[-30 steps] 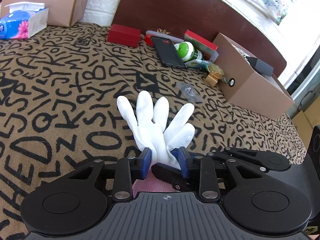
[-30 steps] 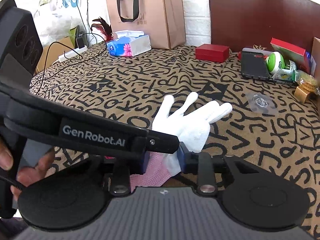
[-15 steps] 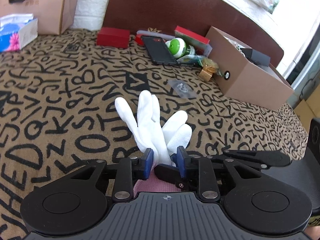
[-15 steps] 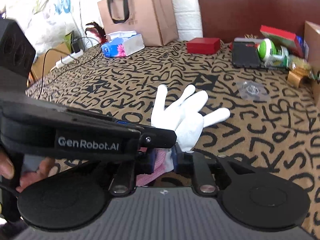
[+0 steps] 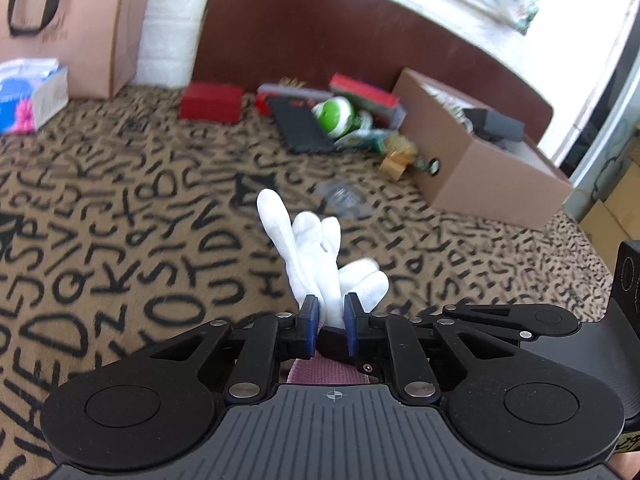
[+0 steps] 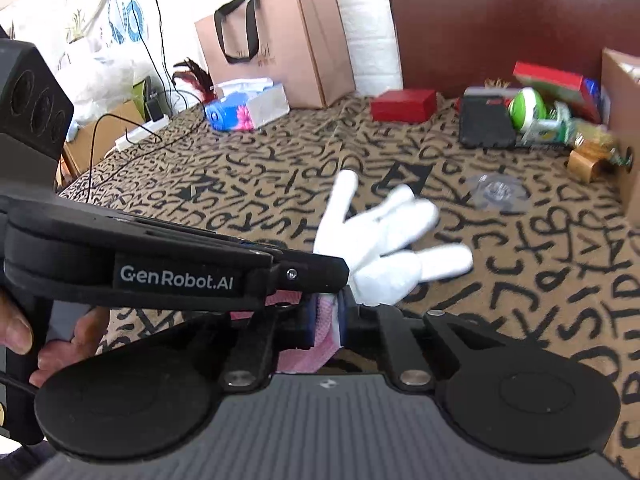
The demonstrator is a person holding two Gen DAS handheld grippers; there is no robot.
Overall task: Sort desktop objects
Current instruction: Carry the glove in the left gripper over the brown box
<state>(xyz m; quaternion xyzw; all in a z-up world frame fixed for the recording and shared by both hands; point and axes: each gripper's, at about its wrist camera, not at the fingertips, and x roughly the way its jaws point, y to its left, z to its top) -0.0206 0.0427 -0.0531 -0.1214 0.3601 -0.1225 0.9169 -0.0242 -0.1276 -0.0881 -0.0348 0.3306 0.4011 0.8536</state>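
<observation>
A white glove [image 5: 316,256] with a pink cuff [image 5: 328,372] is held over the letter-patterned cloth. My left gripper [image 5: 328,314] is shut on the glove near its wrist. My right gripper [image 6: 328,316] is shut on the pink cuff [image 6: 326,332], just behind the left gripper's arm [image 6: 172,276]. The glove's fingers [image 6: 392,228] stick forward, lifted off the cloth and bunched together. A brown cardboard box [image 5: 480,156] with items inside stands at the right.
At the back lie a red box [image 5: 211,102], a black phone [image 5: 300,124], a green-capped bottle [image 5: 338,116], a small wooden block [image 5: 394,166] and a clear plastic piece [image 5: 344,200]. A tissue box [image 6: 248,108] and paper bag [image 6: 280,40] stand far left.
Both grippers have closed tighter on the glove and lifted it. Its spread fingers have bunched up and risen off the cloth. The view has tilted toward the cardboard box.
</observation>
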